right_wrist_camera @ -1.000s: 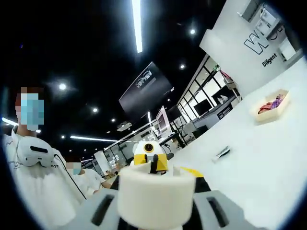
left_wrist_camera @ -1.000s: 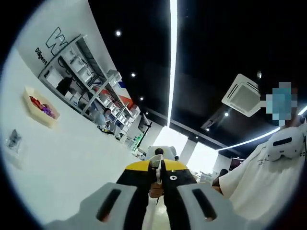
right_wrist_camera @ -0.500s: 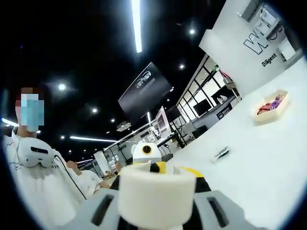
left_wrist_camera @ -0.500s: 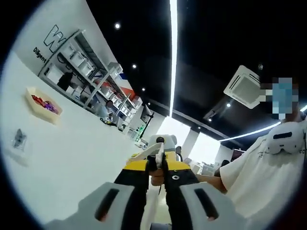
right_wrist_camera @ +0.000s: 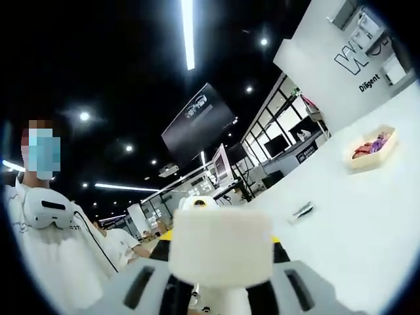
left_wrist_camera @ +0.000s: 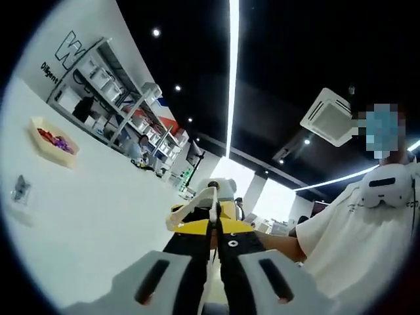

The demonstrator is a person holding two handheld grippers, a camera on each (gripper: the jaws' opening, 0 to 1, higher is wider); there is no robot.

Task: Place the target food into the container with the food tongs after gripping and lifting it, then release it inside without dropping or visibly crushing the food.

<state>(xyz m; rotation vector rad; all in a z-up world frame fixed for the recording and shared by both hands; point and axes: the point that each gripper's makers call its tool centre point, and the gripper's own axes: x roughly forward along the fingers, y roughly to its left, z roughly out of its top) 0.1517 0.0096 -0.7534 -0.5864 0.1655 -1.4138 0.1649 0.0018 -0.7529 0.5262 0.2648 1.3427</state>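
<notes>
White table point(left_wrist_camera: 98, 223) spreads left of my left gripper, carrying a tray point(left_wrist_camera: 52, 141) and, nearer, perhaps a small packet point(left_wrist_camera: 20, 190).

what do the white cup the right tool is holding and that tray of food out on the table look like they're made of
The white round cup held in the right tool looks like matte foam or thick paper: opaque, no gloss, a thick soft rim. The pale angular tray of red and purple food on the white table looks like thin cardboard or wood, cream-coloured and dull, though too small to be sure.

Glaring ceiling strip light point(left_wrist_camera: 231, 72), fisheye-bent edges.
</notes>
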